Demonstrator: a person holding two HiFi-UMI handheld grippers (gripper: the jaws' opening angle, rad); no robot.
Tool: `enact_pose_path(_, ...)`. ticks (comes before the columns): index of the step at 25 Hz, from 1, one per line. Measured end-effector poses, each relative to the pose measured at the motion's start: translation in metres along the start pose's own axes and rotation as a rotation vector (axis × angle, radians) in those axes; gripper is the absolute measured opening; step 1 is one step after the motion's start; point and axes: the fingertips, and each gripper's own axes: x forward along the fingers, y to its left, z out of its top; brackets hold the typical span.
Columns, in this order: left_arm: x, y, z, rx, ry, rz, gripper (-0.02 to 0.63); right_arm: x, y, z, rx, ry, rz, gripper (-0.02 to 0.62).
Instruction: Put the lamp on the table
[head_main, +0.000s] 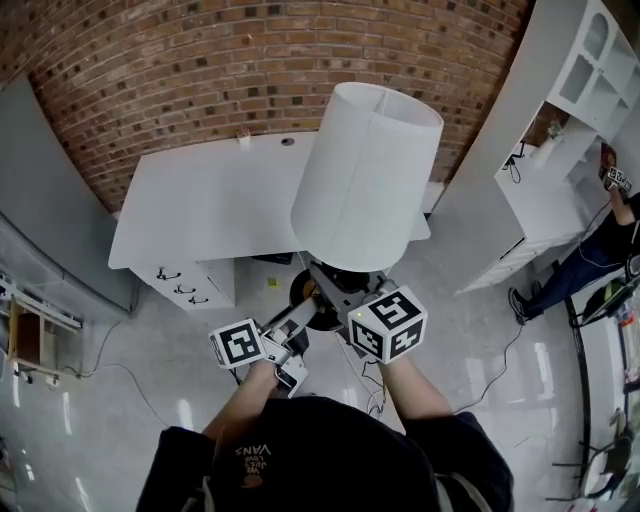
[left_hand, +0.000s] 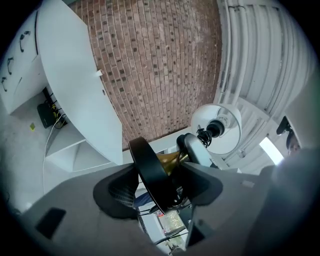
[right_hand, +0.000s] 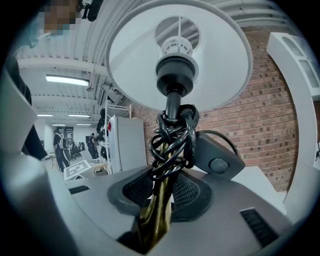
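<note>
Carry step: the right gripper (right_hand: 159, 192) is clamped on the brass stem (right_hand: 154, 222) of the lamp (head_main: 365, 170), and the left gripper (left_hand: 157, 187) pinches its black base (left_hand: 149, 167), all in midair. Next it goes forward to the white table (head_main: 200, 200) at 12 o'clock and lands level. The shade (right_hand: 180, 50) hides the landing spot.

Your head view looks steeply down on the lamp (head_main: 365, 180) at frame centre; both gripper views sit close below, looking up into its shade (right_hand: 135, 60); all share it.
</note>
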Motion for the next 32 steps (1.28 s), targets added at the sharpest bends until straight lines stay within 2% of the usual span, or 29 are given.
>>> enact_pose_path(4,0.008,0.012,0.016,-0.017,0.005,-0.001,0.253,0.019,-0.012,0.0,0.01,0.002,-0.009,0.098)
enact_pose_path(11,0.039,0.039,0.069,-0.038,0.032,-0.016,0.253,0.073,-0.051,0.01,0.018,0.026,-0.043,0.098)
enact_pose_path(15,0.062,0.057,0.107,-0.059,0.065,-0.033,0.253,0.112,-0.08,0.018,0.02,0.03,-0.075,0.098)
enact_pose_path(25,0.115,0.103,0.214,-0.051,0.133,-0.056,0.253,0.214,-0.149,0.041,0.041,0.011,-0.153,0.097)
enact_pose_path(32,0.14,0.132,0.262,-0.06,0.167,-0.054,0.252,0.262,-0.184,0.046,0.05,0.007,-0.195,0.097)
